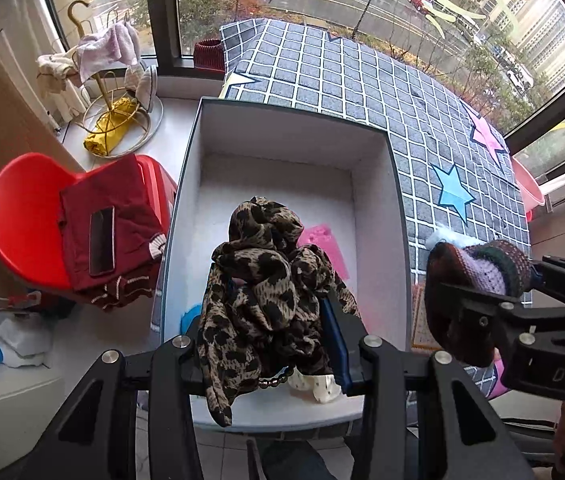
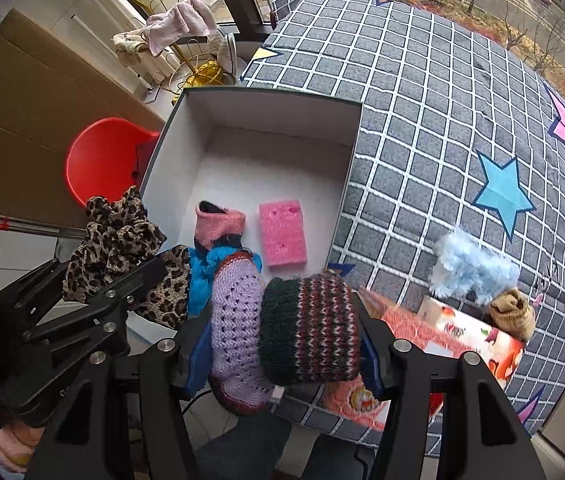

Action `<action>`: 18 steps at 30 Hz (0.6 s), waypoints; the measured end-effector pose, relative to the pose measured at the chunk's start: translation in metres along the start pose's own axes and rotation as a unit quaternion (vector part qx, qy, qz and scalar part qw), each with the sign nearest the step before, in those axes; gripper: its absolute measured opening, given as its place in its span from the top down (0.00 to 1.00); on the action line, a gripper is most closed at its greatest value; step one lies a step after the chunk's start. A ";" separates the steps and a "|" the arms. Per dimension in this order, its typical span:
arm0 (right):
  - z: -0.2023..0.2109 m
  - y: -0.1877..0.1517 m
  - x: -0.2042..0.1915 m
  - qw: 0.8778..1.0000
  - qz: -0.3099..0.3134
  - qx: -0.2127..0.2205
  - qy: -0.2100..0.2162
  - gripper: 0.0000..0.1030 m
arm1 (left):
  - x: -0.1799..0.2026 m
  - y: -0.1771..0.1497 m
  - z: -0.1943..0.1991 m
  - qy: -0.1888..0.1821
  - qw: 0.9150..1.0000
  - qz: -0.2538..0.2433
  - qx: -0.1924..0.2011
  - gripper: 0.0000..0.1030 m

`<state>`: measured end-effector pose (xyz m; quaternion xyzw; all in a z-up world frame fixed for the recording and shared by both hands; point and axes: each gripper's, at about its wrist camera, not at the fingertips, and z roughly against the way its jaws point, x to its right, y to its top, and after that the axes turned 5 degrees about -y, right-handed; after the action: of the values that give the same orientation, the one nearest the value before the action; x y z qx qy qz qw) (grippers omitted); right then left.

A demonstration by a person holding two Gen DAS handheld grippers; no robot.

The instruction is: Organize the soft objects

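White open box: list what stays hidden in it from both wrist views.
- Left wrist view: leopard-print scarf in the left gripper covers most of the pink sponge.
- Right wrist view: purple knitted sock in the right gripper hides the white open box's near floor.

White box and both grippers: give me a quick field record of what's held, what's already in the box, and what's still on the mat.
left gripper: shut on leopard-print scarf, above the box
right gripper: shut on knitted sock
white box: open, holds pink sponge, pink sock, blue cloth
checked mat: fluffy blue item and tan sock still out
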<state>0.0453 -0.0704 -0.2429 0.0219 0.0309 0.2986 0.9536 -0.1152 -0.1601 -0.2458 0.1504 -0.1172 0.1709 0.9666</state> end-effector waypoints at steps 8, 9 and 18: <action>-0.009 0.035 0.000 1.000 -0.003 0.006 -0.002 0.41 | -0.001 0.039 -0.023 0.021 1.000 -0.014 -0.003 0.55; -0.011 0.040 0.000 1.000 -0.004 0.007 -0.002 0.41 | -0.001 0.043 -0.026 0.023 1.000 -0.013 -0.004 0.55; -0.030 0.076 0.007 1.000 -0.019 0.005 -0.004 0.41 | -0.007 0.072 -0.053 0.040 0.999 -0.002 -0.020 0.55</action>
<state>0.0055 -0.0037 -0.2685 0.0274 0.0295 0.2799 0.9592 -0.1390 -0.0800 -0.2794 0.1241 -0.0811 0.1721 0.9739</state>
